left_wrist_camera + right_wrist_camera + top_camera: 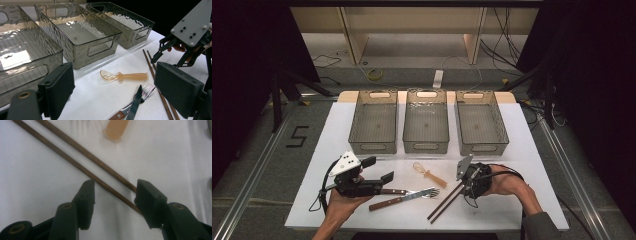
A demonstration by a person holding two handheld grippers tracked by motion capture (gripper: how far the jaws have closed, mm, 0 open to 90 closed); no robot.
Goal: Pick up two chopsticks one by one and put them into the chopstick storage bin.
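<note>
right gripper: jaws half-wide astride chopsticks, apparently not pinched | left gripper: wide, empty | risk: only one stick caught, the other rolls toward 11 o'clock

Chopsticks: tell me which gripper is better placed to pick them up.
Right. The right gripper already straddles the chopsticks, one of its fingers on each side, though not yet pressing. The left gripper is open, off beside the knife and fork.

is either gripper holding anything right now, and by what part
Nothing is held. The right gripper has its jaws astride the chopsticks near one end, not clamped; the left gripper is open.
</note>
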